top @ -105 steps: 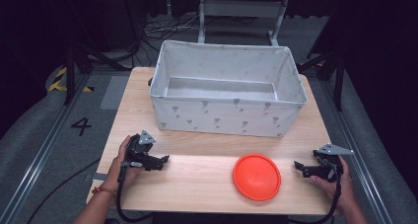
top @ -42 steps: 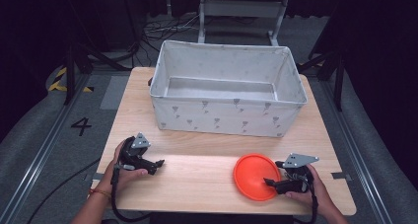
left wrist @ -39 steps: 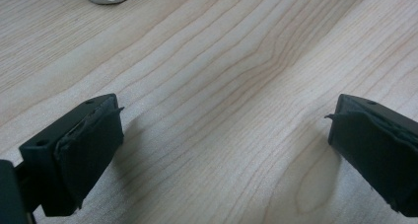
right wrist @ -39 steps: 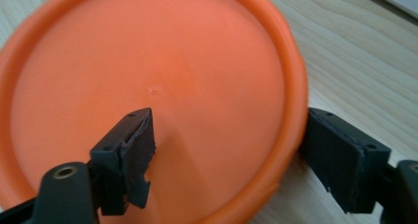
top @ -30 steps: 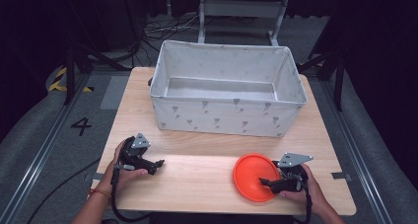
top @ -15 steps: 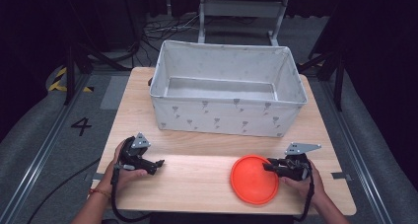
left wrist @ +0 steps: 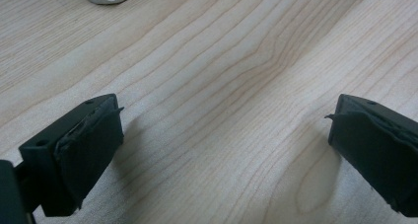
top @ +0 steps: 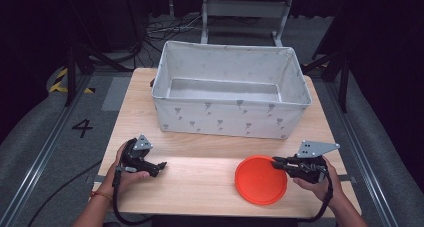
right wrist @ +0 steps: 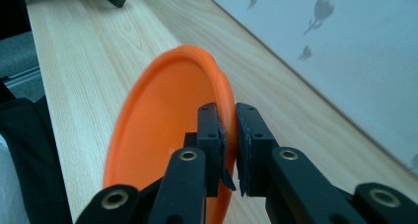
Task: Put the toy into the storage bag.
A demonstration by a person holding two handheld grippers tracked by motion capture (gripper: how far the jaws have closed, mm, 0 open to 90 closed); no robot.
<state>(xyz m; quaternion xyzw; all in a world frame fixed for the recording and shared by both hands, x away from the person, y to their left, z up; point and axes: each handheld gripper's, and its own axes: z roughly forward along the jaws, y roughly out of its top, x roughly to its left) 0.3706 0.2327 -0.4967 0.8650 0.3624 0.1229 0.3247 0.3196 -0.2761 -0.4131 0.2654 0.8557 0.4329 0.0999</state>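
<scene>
Two jaws of the right gripper (right wrist: 229, 150) have just been closing and now pinch the near rim of the orange plate (top: 260, 179), which sits at the front right of the table (top: 200, 187), before the fabric bin (top: 230, 94). The plate looks light, thin, stiff and smooth, so it is likely to pivot or slip in an edge grip; the raised rim is the only workable hold, taken deep and kept level. The left gripper (top: 159, 166) rests on the table with jaws apart, holding nothing.
</scene>
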